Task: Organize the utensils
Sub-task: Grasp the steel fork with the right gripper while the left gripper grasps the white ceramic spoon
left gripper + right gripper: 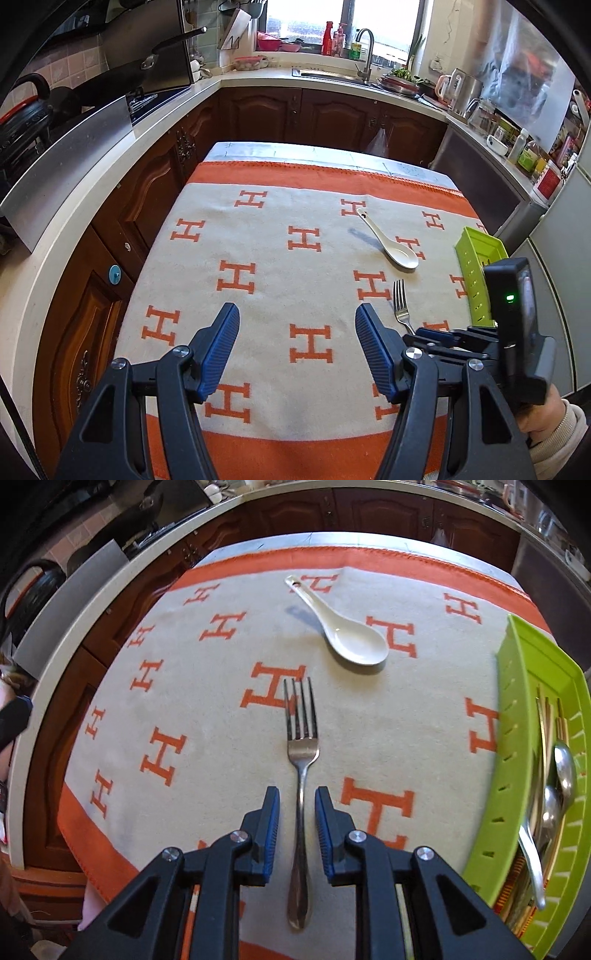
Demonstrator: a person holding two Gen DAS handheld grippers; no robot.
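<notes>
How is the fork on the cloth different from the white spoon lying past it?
The fork is thin shiny metal; the white spoon is thick, matte and ceramic-looking. The fork's handle lies between the right gripper's open pads, untouched; the spoon has no gripper near it. The fork points straight away, the spoon lies diagonally. Both rest flat on the patterned cloth, outside the green tray.

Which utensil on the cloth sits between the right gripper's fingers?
The metal fork: its handle runs through the open right gripper, pads not touching it. The white ceramic spoon lies farther out on the cloth, clear of both grippers.
</notes>
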